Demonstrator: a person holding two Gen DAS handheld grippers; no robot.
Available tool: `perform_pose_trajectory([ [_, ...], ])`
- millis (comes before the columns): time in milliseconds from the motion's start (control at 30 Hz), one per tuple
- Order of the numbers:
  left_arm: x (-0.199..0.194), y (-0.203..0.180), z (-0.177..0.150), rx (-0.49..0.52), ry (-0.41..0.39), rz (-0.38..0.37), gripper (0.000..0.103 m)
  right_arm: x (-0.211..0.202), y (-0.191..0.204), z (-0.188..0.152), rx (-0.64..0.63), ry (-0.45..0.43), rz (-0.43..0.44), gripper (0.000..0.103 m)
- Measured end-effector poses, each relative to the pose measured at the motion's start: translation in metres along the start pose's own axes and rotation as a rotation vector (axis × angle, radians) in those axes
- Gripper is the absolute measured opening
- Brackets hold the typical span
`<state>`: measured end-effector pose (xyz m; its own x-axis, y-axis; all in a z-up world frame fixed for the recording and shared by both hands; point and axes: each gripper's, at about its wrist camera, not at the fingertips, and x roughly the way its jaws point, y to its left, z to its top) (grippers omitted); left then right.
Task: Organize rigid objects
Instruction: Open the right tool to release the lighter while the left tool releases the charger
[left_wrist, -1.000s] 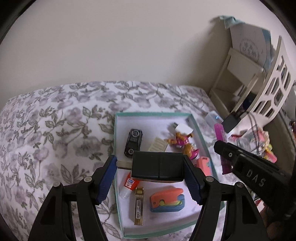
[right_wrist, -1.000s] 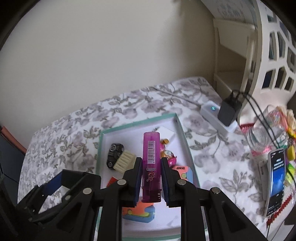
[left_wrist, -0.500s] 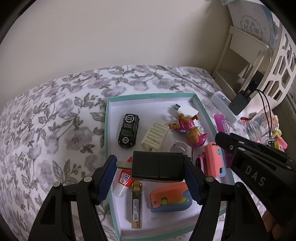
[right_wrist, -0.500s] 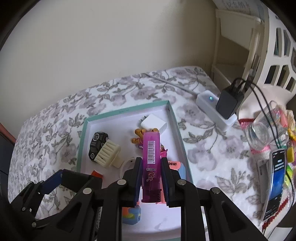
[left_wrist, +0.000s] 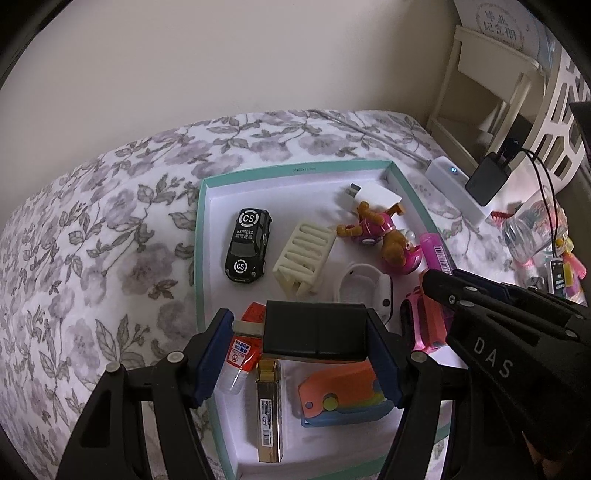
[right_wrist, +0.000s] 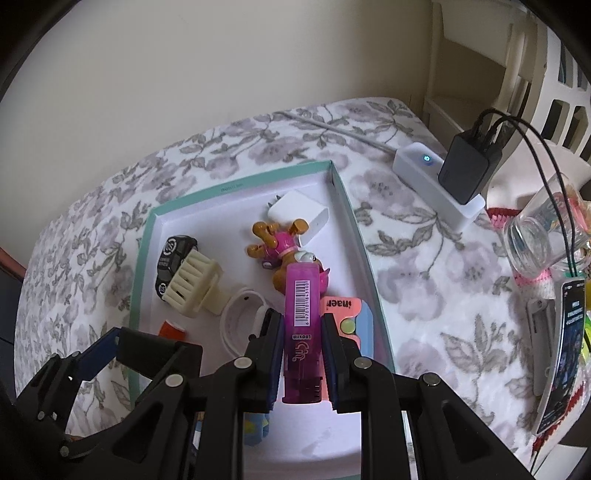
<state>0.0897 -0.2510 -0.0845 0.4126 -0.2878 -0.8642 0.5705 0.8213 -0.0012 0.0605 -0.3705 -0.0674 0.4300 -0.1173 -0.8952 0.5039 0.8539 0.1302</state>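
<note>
The left gripper clamps a black charger between its blue pads, above the six o'clock end of the teal-rimmed box. The right gripper grips a purple lighter upright, over the box's four o'clock side. Inside the box, a black toy car sits at ten o'clock, a white plug at one o'clock.

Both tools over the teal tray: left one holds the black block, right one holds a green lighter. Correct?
One thing is off: the lighter in the right tool is translucent purple-pink, not green, as the right wrist view shows. The rest holds: the left tool clamps the black block, and both hang over the teal tray.
</note>
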Motion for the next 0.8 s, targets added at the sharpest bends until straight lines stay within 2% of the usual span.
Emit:
perform_pose_trajectory([
  [400, 0.019, -0.004, -0.006, 0.023, 0.049, 0.036, 0.071, 0.012, -0.001, -0.004, -0.013, 0.016, -0.002, 0.022],
  [800, 0.015, -0.006, -0.005, 0.029, 0.041, 0.032, 0.072, 0.007, 0.004, -0.001, -0.012, -0.001, 0.026, 0.023],
])
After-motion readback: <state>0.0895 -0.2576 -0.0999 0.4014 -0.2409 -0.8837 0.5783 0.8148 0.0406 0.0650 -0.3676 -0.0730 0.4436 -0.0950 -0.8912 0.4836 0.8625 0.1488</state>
